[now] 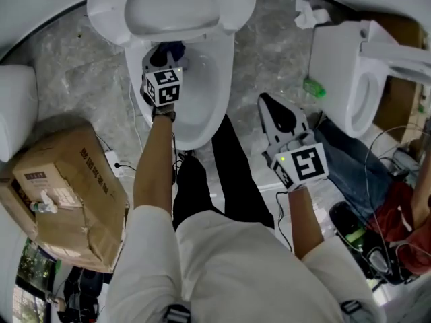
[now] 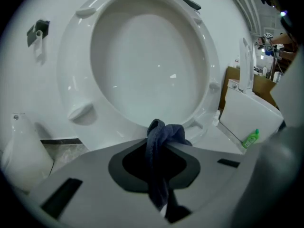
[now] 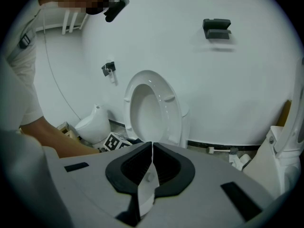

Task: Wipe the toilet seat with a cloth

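Note:
The white toilet [image 1: 225,93] stands at the top centre of the head view with its seat [image 1: 172,5] raised against the wall. My left gripper [image 1: 160,60] hangs over the bowl, shut on a dark blue cloth [image 1: 173,48]. In the left gripper view the cloth [image 2: 161,137] bunches between the jaws, close in front of the underside of the raised seat [image 2: 142,56]. My right gripper [image 1: 267,101] is held over the floor to the right of the bowl, shut with nothing in it. In the right gripper view its jaws [image 3: 152,144] meet, and the raised seat [image 3: 152,108] lies beyond them.
A cardboard box [image 1: 67,187] sits left of my legs. A second toilet [image 1: 350,79] stands at the right, with a green bottle [image 1: 314,87] beside it. Crumpled paper [image 1: 306,15] lies by the wall. Cables and bags [image 1: 397,214] crowd the right floor.

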### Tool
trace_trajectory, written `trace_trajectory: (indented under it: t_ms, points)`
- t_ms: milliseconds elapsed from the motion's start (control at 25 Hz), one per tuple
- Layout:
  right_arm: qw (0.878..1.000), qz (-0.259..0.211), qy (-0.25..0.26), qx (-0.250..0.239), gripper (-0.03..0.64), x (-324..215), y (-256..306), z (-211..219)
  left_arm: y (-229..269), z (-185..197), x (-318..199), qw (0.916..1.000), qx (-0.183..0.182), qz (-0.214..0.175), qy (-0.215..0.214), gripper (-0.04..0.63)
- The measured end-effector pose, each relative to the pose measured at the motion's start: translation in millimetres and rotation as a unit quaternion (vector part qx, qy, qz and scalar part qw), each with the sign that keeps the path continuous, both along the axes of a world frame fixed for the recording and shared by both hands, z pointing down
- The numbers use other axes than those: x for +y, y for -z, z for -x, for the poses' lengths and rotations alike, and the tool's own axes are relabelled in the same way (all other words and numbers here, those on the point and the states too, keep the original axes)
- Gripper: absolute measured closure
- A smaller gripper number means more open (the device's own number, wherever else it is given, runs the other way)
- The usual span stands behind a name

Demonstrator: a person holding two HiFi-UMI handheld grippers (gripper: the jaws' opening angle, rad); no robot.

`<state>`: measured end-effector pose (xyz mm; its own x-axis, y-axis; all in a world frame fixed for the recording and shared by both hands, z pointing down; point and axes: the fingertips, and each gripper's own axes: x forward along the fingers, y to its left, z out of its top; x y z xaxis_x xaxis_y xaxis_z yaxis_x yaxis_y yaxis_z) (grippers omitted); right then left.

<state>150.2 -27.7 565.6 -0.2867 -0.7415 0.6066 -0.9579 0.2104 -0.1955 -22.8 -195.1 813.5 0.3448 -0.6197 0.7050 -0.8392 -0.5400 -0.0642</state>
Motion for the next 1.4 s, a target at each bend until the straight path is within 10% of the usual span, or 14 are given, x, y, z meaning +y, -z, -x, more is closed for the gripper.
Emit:
trace_trajectory:
  t_ms: [400,1400]
  points:
    - [0.999,-0.004,0.040,0.010,0.588,-29,9,15,50,77,-45,0.9956,0.000,-0.039,0.085,0.560]
    - [0.996,-0.049,0.076,0.024,0.587,-97,87,39,169,89,-93,0.9844,0.064,-0.063,0.151,0.560]
